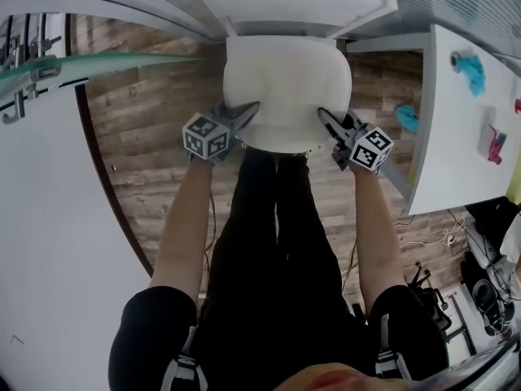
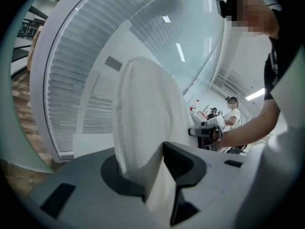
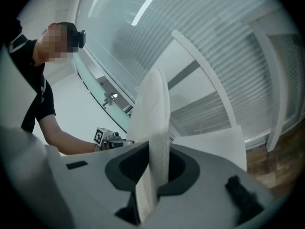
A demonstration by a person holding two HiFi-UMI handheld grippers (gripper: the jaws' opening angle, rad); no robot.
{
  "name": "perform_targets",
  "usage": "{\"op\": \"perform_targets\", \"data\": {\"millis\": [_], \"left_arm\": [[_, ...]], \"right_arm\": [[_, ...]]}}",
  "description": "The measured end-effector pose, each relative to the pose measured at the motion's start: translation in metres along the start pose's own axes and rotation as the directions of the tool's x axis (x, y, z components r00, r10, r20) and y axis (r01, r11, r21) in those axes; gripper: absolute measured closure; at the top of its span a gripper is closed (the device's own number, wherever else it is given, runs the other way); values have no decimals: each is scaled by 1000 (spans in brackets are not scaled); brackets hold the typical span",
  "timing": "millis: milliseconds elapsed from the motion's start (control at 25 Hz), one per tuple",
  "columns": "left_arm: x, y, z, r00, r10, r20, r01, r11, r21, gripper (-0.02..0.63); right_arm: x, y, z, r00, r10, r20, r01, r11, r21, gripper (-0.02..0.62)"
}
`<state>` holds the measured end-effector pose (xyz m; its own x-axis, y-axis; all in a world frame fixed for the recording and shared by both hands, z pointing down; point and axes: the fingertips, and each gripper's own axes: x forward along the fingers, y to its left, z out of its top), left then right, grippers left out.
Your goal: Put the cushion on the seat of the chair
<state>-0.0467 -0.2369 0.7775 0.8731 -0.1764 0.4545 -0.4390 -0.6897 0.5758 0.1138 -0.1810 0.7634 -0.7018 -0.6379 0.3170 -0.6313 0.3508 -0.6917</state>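
A white cushion (image 1: 285,88) hangs flat between my two grippers, just in front of the white chair (image 1: 293,6), and hides most of its seat. My left gripper (image 1: 248,111) is at the cushion's left edge. In the left gripper view the cushion (image 2: 143,118) stands puffy and unpinched between the spread jaws of the left gripper (image 2: 152,175). My right gripper (image 1: 326,116) is at the right edge. In the right gripper view the cushion's edge (image 3: 152,113) is squeezed thin where the right gripper (image 3: 152,175) is shut on it.
A white table (image 1: 464,120) with blue and pink items stands close on the right. A curved white wall (image 1: 49,218) fills the left. Cables and gear (image 1: 456,283) lie on the wooden floor at lower right. Another person (image 2: 232,113) stands far off.
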Motion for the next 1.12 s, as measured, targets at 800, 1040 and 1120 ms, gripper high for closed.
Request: {"op": "perform_targets", "data": {"millis": [800,1040,1120], "left_arm": [[77,110,-103,989,60,-132,-83,980,-180,416],[84,133,-112,979,106,-177,-142,968,-205,396],[84,137,-114,974,117,-194,-158,965,-208,396]], "right_arm": [[62,-125,-96,991,-15,-133,46,971,234,532],[72,-148,-102,985,-18,-173,63,964,257,532],[73,-154,-103,982,-36,-187,85,962,260,524]]}}
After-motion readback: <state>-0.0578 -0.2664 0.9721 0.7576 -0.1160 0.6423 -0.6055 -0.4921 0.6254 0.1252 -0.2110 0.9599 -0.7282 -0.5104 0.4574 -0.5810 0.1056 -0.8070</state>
